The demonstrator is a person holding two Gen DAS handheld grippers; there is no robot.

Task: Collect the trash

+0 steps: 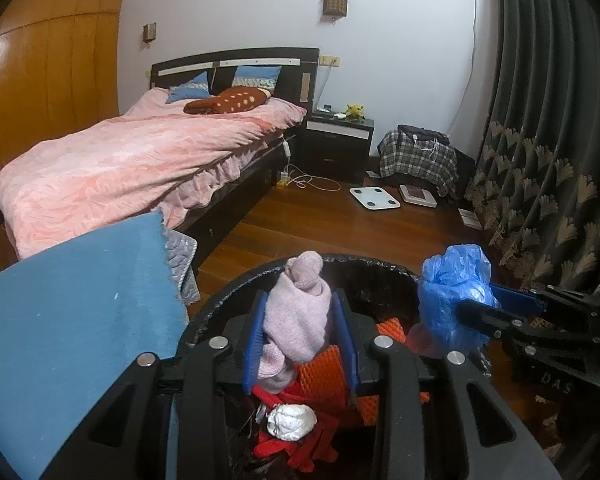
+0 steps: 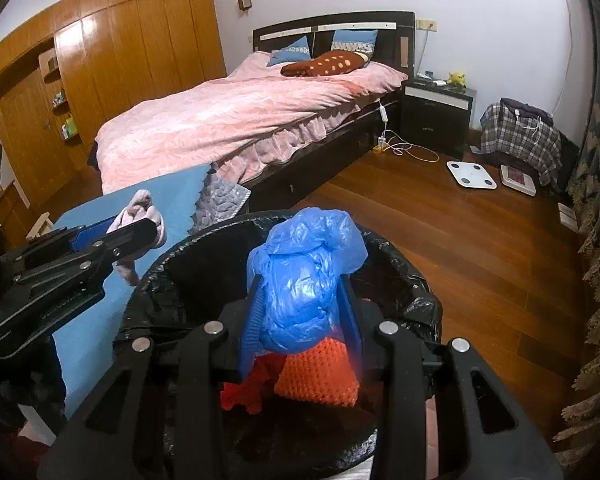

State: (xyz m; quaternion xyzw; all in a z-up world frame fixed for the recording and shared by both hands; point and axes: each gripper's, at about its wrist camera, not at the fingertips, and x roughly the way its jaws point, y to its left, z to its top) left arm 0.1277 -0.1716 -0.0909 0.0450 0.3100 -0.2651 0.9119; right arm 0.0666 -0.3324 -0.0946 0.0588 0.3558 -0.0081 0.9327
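Note:
My left gripper is shut on a pale pink knitted cloth and holds it over the black-lined trash bin. It also shows in the right wrist view at the left, beside the bin's rim. My right gripper is shut on a crumpled blue plastic bag, held above the bin opening; the bag also shows in the left wrist view. Inside the bin lie an orange textured piece, red cloth and a white crumpled wad.
A blue mat lies left of the bin. A bed with a pink cover stands behind. On the wood floor lie a white scale, cables and a plaid bag. Dark curtains hang at right.

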